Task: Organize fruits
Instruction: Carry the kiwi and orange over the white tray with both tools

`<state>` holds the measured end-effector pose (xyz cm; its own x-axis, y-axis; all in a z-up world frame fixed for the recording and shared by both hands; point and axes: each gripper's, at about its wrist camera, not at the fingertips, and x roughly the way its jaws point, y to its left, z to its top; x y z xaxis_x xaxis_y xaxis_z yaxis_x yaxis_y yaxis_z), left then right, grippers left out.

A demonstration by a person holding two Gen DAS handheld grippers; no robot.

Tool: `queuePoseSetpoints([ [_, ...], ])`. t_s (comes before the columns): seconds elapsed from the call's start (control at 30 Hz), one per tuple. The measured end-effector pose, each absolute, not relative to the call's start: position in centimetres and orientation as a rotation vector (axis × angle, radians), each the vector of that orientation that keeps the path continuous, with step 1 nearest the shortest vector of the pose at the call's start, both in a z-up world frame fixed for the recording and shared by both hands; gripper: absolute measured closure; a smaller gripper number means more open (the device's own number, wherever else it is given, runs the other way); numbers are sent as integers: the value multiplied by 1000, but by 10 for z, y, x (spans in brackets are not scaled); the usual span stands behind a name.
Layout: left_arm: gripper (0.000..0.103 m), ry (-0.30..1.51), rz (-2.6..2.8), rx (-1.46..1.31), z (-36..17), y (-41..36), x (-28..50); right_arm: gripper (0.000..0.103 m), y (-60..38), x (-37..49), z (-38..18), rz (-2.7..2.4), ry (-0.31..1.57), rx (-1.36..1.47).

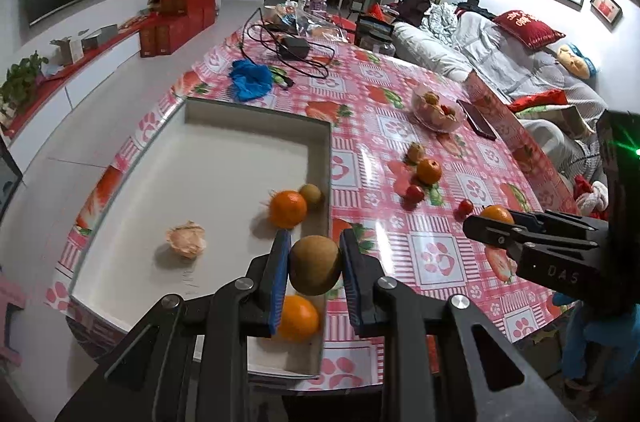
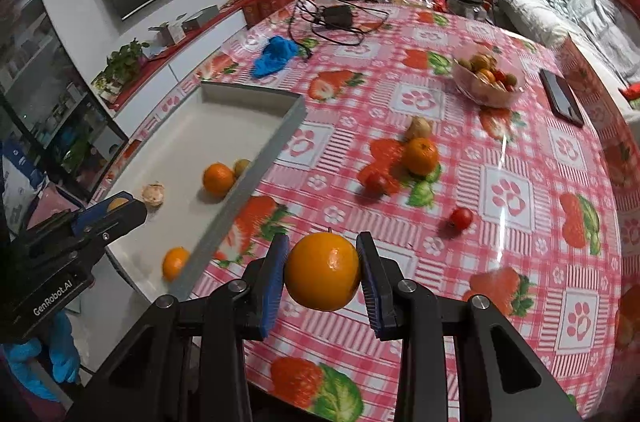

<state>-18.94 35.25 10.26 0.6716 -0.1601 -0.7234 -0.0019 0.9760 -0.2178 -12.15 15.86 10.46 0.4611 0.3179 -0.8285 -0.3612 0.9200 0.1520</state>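
Note:
My left gripper (image 1: 315, 264) is shut on a brown kiwi (image 1: 315, 265), held above the right wall of a white tray (image 1: 224, 158). In the tray lie two oranges (image 1: 287, 208), a small kiwi (image 1: 311, 193) and a pale peel (image 1: 186, 239). My right gripper (image 2: 322, 276) is shut on an orange (image 2: 322, 271) above the tablecloth, right of the tray (image 2: 276, 138). Loose on the cloth are an orange (image 2: 421, 155), a brown fruit (image 2: 419, 127) and two red tomatoes (image 2: 460, 218). The right gripper also shows in the left wrist view (image 1: 486, 226).
A glass bowl of fruit (image 2: 490, 78) stands at the far right, beside a dark phone (image 2: 562, 96). A blue glove (image 2: 276, 55) and a black charger with cables (image 2: 338, 16) lie further back. The table edge and a sofa (image 1: 500, 54) are to the right.

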Motion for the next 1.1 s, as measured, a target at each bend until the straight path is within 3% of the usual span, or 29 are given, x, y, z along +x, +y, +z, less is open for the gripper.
queuePoseSetpoints([
  [0.5,76,743,25,-205,140,425,-187,67,239,-106,129,557,978,-135],
  [1.1,76,853,46,-235,92,437,-152,67,280,-67,106,598,1044,-186],
])
